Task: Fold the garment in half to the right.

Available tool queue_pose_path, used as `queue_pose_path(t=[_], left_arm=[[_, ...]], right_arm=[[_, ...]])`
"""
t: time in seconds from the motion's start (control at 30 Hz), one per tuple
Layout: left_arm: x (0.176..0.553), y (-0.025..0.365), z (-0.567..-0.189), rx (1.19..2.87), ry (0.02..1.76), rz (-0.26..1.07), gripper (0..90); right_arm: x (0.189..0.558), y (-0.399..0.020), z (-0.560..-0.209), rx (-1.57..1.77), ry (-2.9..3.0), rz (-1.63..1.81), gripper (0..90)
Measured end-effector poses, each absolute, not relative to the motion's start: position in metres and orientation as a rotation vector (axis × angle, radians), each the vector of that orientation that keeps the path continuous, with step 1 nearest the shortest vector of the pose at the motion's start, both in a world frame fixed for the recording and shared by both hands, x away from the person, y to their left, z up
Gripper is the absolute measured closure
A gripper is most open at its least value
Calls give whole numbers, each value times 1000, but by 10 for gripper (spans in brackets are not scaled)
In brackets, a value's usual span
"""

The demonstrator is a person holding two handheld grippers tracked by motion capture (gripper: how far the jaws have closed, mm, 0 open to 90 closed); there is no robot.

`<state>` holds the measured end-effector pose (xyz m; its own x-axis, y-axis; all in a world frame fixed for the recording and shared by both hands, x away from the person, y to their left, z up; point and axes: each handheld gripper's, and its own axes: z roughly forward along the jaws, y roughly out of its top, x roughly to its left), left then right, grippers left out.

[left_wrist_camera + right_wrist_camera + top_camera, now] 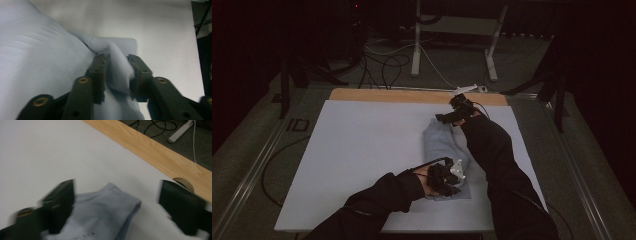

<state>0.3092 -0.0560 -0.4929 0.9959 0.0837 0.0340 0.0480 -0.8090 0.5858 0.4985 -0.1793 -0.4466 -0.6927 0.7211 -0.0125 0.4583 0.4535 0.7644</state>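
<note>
1. The left hand-held gripper [447, 181] sits at the near end of the pale blue garment [443, 145] – jaws partly apart, a fold of cloth between them, not pinched.
2. The garment lies folded on the white surface [362, 150], right of centre.
3. The right hand-held gripper [451, 116] hovers at the garment's far end – jaws wide apart, gripping nothing.

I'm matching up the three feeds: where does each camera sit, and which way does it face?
High view: above the person's side, looking forward and down at the white table; both sleeved forearms show.
Left gripper view: rides the left hand-held gripper, looking along its jaws, a fold of the cloth between them.
Right gripper view: rides the right hand-held gripper, jaws wide, facing the wooden edge.
All share the pale blue cloth.
</note>
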Motion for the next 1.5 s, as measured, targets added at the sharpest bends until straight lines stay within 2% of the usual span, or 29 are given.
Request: queue_pose_path(t=[0.23, 0.67, 0.87, 0.97, 1.03, 1.1, 1.17, 1.4, 1.5], left_arm=[[306, -55, -486, 2493, 58, 26, 509], [305, -45, -466, 2460, 35, -6, 444], [306, -34, -458, 2446, 28, -22, 387], [306, -26, -455, 2446, 17, -48, 332], [307, -20, -453, 2432, 20, -76, 218], [307, -15, -452, 2424, 32, -74, 217], [307, -8, -449, 2406, 38, -69, 170], [310, 17, -445, 2370, 82, -38, 105], [310, 29, -445, 2353, 103, -14, 51]], right_arm=[[490, -189, -440, 1027, 2324, 1191, 100], [482, -184, -429, 990, 2340, 1226, 100], [479, -182, -427, 975, 2338, 1248, 101], [476, -182, -427, 967, 2333, 1242, 100], [474, -183, -426, 965, 2333, 1264, 101], [473, -183, -426, 961, 2335, 1268, 101], [470, -184, -425, 955, 2335, 1284, 101], [462, -186, -422, 921, 2334, 1300, 100], [460, -186, -422, 904, 2344, 1290, 101]])
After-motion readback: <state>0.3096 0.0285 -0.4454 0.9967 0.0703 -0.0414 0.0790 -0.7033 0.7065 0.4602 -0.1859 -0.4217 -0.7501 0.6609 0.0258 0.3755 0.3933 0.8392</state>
